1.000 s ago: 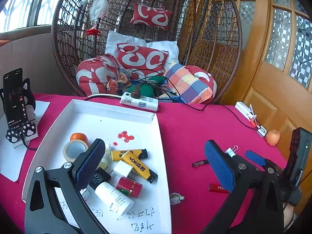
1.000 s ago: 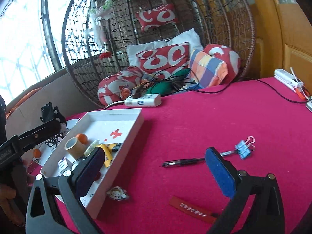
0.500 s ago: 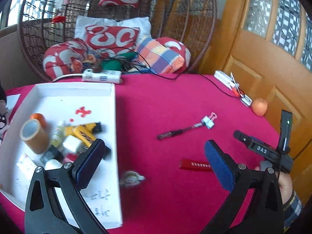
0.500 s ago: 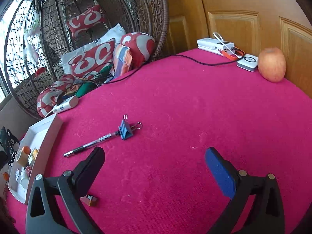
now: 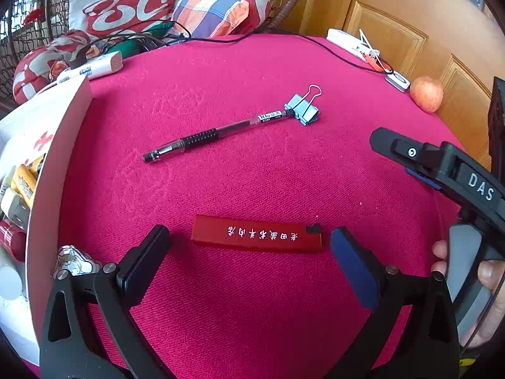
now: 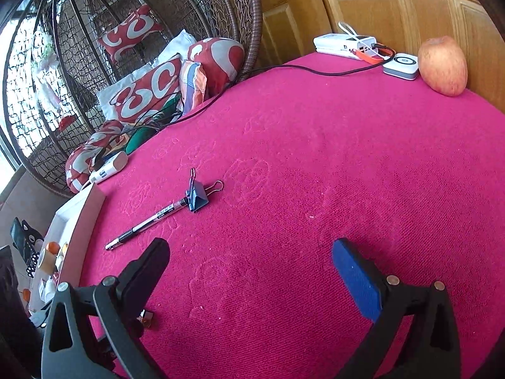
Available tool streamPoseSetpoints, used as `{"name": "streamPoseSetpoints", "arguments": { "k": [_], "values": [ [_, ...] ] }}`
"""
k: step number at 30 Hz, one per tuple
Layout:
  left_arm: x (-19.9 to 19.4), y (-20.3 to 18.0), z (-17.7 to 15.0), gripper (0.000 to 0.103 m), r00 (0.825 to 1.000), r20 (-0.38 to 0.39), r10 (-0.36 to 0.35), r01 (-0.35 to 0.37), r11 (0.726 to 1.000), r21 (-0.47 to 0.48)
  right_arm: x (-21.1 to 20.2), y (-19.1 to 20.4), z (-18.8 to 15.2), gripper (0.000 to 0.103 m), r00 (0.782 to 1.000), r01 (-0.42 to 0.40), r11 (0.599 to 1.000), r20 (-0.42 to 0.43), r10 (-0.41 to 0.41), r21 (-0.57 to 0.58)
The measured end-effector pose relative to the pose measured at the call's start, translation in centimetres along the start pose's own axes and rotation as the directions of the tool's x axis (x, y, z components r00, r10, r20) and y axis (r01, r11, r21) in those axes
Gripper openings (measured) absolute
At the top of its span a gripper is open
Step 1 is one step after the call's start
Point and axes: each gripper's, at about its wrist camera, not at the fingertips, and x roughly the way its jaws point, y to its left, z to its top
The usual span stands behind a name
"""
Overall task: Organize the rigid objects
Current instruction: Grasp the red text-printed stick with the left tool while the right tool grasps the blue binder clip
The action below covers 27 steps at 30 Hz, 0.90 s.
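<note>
My left claw [image 5: 247, 252] is spread wide with nothing in it, and the flat red lighter [image 5: 256, 237] lies between its tips on the fuzzy pink tablecloth [image 5: 252, 72]. At the left edge sits the white tray [image 5: 60, 164], full of tubes. Toward the middle are a slim clear pen [image 5: 217, 134] and a blue metal binder clip [image 5: 301, 109] touching its end. My right claw [image 6: 251, 262] gapes empty too, over bare cloth. A round apple [image 6: 443, 64] sits by the far right edge.
</note>
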Motion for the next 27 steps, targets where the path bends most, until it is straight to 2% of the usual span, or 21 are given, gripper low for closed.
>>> {"name": "streamPoseSetpoints", "arguments": {
  "k": [5,9,11,13,16,19,23,26,27],
  "values": [
    [0.5,-1.3,-0.4,0.103,0.998,0.013,0.057,-0.058,0.995,0.084,-0.1,0.1,-0.1,0.103,1.0,-0.006,1.0,0.003,0.006,0.006],
    [0.2,-0.7,-0.7,0.102,0.999,0.024,0.023,-0.025,0.995,0.099,0.0,0.5,-0.1,0.103,1.0,0.013,1.0,-0.008,-0.013,-0.01],
    [0.0,-0.6,-0.8,0.096,0.999,0.037,0.022,-0.026,0.994,0.11,0.3,0.9,-0.1,0.103,1.0,0.019,0.999,-0.019,-0.019,-0.031],
    [-0.2,-0.2,-0.8,0.085,0.999,0.049,0.016,-0.022,0.994,0.109,0.4,1.0,-0.1,0.103,0.999,0.028,0.999,-0.023,-0.029,-0.039],
    [-0.8,0.6,-1.1,0.082,0.998,0.06,0.002,-0.008,0.995,0.099,0.4,0.8,0.0,0.103,0.999,0.025,0.999,-0.023,-0.026,-0.039],
    [-1.7,1.3,-1.3,0.082,0.997,0.078,-0.012,0.005,0.996,0.089,0.7,1.4,0.0,0.103,0.997,0.053,0.994,-0.044,-0.058,-0.096],
    [-3.0,2.2,-1.7,0.082,0.995,0.101,-0.018,0.01,0.997,0.073,1.4,3.3,1.0,0.102,0.998,0.032,0.977,-0.045,-0.043,-0.212],
    [-3.6,2.6,-1.8,0.082,0.993,0.11,-0.039,0.033,0.998,0.052,2.9,5.5,1.9,0.086,0.995,0.051,0.936,-0.059,-0.077,-0.347],
    [-3.8,2.7,-1.8,0.082,0.993,0.111,-0.043,0.038,0.998,0.049,3.6,6.0,2.1,0.077,0.994,0.049,0.923,-0.072,-0.082,-0.381]
  ]
}}
